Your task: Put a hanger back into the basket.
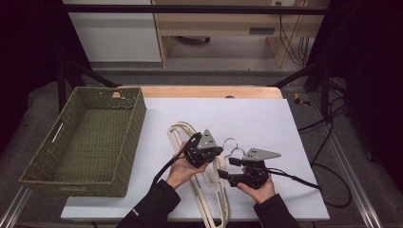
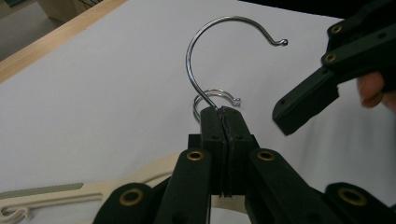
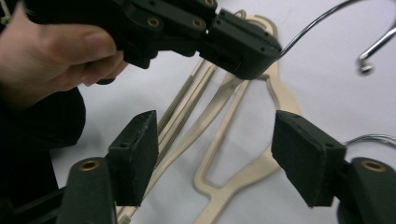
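Two cream hangers (image 1: 209, 190) lie near the middle of the white table (image 1: 266, 118). The left gripper (image 2: 224, 116) is clamped on the upper one's wire hook (image 2: 205, 56). Just right, the right gripper (image 3: 215, 154) stands half open around nothing. A green basket (image 1: 43, 161) sits far left.

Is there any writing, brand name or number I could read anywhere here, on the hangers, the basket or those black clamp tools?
None can be read: the cream plastic hangers, the green woven basket, the black left gripper and the white table sheet bear no legible text.
A small pale mark on the dark sleeve is too small to read.
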A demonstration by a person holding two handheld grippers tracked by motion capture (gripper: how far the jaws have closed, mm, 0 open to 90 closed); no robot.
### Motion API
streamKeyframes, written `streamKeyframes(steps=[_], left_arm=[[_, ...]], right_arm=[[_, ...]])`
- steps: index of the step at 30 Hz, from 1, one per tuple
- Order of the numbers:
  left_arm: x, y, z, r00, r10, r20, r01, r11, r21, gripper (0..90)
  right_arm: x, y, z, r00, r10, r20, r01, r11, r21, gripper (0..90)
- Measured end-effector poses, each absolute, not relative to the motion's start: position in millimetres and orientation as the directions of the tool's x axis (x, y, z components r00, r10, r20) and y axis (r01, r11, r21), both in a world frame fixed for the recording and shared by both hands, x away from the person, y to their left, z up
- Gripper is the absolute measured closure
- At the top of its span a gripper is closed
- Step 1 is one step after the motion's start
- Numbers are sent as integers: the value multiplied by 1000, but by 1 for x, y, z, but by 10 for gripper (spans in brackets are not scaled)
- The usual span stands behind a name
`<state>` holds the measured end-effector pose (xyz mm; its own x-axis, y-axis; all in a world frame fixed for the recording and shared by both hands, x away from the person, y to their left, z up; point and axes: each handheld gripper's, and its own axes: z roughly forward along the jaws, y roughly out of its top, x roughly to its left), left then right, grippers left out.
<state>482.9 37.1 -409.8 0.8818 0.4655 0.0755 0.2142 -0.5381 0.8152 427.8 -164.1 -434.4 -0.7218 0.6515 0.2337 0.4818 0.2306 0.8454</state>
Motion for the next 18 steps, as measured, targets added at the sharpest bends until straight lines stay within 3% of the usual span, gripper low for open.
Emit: streamKeyframes(steps=[9, 12, 18], left_arm=[[482, 38, -409, 879, 472, 72, 219, -533, 817, 888], [482, 37, -410, 879, 472, 71, 221, -535, 816, 888], [482, 39, -410, 877, 477, 66, 226, -528, 819, 881]], right_arm=[[440, -148, -446, -699, 650, 297, 544, 214, 812, 550], [445, -144, -450, -696, 632, 341, 578, 211, 788, 663], [448, -143, -451, -686, 618, 383, 606, 195, 771, 718]])
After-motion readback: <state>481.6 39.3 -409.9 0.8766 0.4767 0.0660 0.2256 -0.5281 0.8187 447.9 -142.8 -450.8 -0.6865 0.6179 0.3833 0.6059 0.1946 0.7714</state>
